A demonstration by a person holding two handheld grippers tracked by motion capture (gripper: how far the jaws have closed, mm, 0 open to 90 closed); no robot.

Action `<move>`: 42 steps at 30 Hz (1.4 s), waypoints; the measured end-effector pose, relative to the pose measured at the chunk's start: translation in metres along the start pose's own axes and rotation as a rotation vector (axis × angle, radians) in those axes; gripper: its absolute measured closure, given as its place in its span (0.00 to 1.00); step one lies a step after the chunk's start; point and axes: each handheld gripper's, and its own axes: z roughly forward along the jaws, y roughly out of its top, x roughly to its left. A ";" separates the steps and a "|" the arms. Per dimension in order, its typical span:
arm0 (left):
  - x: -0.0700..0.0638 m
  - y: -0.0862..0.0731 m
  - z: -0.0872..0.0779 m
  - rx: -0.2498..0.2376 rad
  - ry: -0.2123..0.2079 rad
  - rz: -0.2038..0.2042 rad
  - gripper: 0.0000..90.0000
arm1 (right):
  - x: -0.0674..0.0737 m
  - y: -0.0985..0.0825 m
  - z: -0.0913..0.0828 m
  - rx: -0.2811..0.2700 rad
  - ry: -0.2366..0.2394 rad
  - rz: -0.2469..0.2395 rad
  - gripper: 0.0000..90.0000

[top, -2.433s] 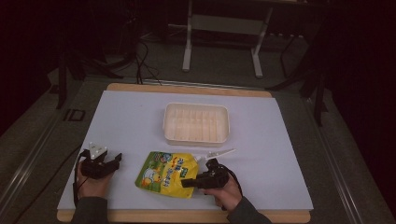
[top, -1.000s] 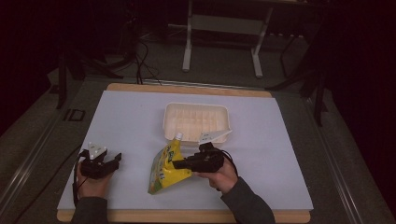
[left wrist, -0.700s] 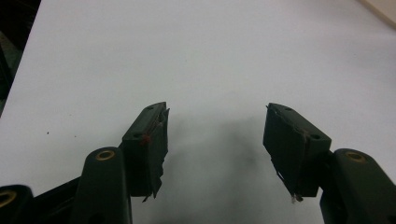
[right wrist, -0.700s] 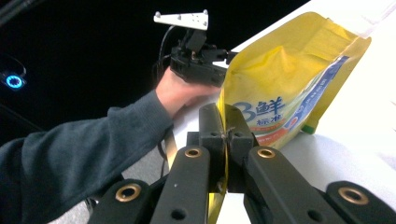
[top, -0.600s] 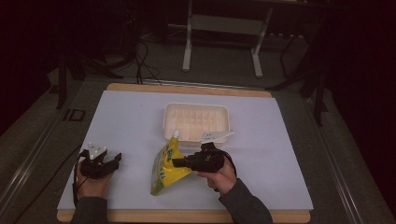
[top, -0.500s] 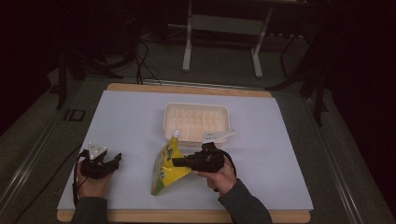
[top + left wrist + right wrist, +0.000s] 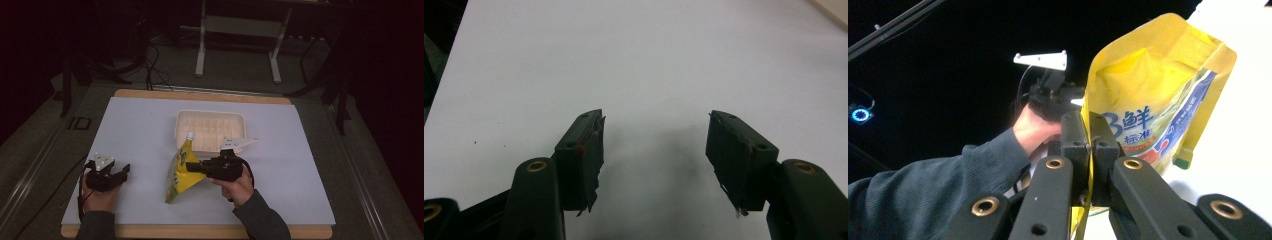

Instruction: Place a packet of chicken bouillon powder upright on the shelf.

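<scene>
The right gripper [image 7: 192, 166] is pinching the edge of a yellow plastic stand-up pouch with a small white cap [image 7: 181, 169]; in the right gripper view its two black jaws are pressing together on the thin side seam of the pouch [image 7: 1153, 95]. The pouch is standing tilted on the pale blue mat [image 7: 140, 130], its bottom corner touching the mat and its cap pointing toward the white plastic tray [image 7: 210, 129], which is lying just behind it. To my judgement, the step in hand is the lifting of the pouch, probably to bring it to the tray.

The left gripper [image 7: 116, 175] is resting on the mat well apart from the pouch, and its jaws are standing spread with nothing between them; the left gripper view is showing bare mat between the pads [image 7: 584, 150].

The next move, I think, is calling for a raise high enough to bring the bottom of the pouch over the near wall of the tray, then a careful lowering inside. The grip is sitting on a thin edge only, so the pouch may be swinging or slipping if the hand is moving too quickly. Nothing is standing between the pouch and the tray. Beyond the wooden table edge [image 7: 200, 94], a grey metal stand [image 7: 240, 30] is standing in the dark, far from the work.
</scene>
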 end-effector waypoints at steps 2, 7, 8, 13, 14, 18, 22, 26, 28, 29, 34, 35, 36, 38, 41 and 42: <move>0.000 0.000 0.000 0.000 0.001 0.003 0.44 | 0.001 0.003 -0.001 -0.010 -0.006 -0.009 0.99; 0.000 0.000 0.000 -0.001 0.000 0.001 0.44 | 0.001 0.007 -0.002 -0.019 -0.015 -0.018 0.99; 0.000 0.000 0.000 -0.001 0.000 0.002 0.44 | 0.001 0.008 -0.002 -0.021 -0.021 -0.022 0.99; 0.000 0.000 0.000 0.000 0.001 0.002 0.44 | 0.000 0.009 -0.001 -0.038 -0.021 -0.020 0.99; 0.000 0.000 0.000 -0.001 0.000 0.001 0.44 | 0.000 0.010 -0.001 -0.042 -0.020 -0.019 0.99; 0.000 0.000 0.000 -0.001 0.000 0.001 0.44 | 0.000 0.011 -0.001 -0.058 -0.024 -0.020 0.99; 0.000 0.000 0.000 -0.002 0.000 0.001 0.44 | -0.001 0.012 -0.002 -0.076 -0.031 -0.023 0.99; 0.000 0.000 0.000 -0.002 0.000 0.002 0.44 | -0.001 0.014 -0.002 -0.095 -0.032 -0.025 0.99; 0.000 0.000 0.000 -0.002 0.000 0.001 0.44 | 0.000 0.015 -0.003 -0.100 -0.031 -0.030 1.00; 0.000 0.000 0.000 -0.002 0.000 0.001 0.44 | 0.000 0.015 -0.003 -0.100 -0.031 -0.030 1.00; 0.000 0.000 0.000 -0.001 0.000 0.001 0.44 | 0.000 0.018 -0.004 -0.128 -0.036 -0.033 1.00; 0.000 0.000 0.000 -0.001 0.000 0.002 0.44 | 0.000 0.019 -0.004 -0.131 -0.041 -0.035 1.00; 0.000 0.000 0.000 -0.001 0.000 0.001 0.44 | 0.000 0.020 -0.004 -0.134 -0.043 -0.035 1.00; 0.000 0.000 0.000 -0.002 -0.001 0.001 0.44 | 0.000 0.022 -0.005 -0.142 -0.050 -0.040 1.00; 0.000 0.000 0.000 -0.001 -0.001 0.001 0.44 | 0.000 0.024 -0.005 -0.145 -0.053 -0.044 1.00; 0.000 0.000 0.000 -0.001 -0.001 0.001 0.44 | 0.000 0.026 -0.005 -0.145 -0.060 -0.051 1.00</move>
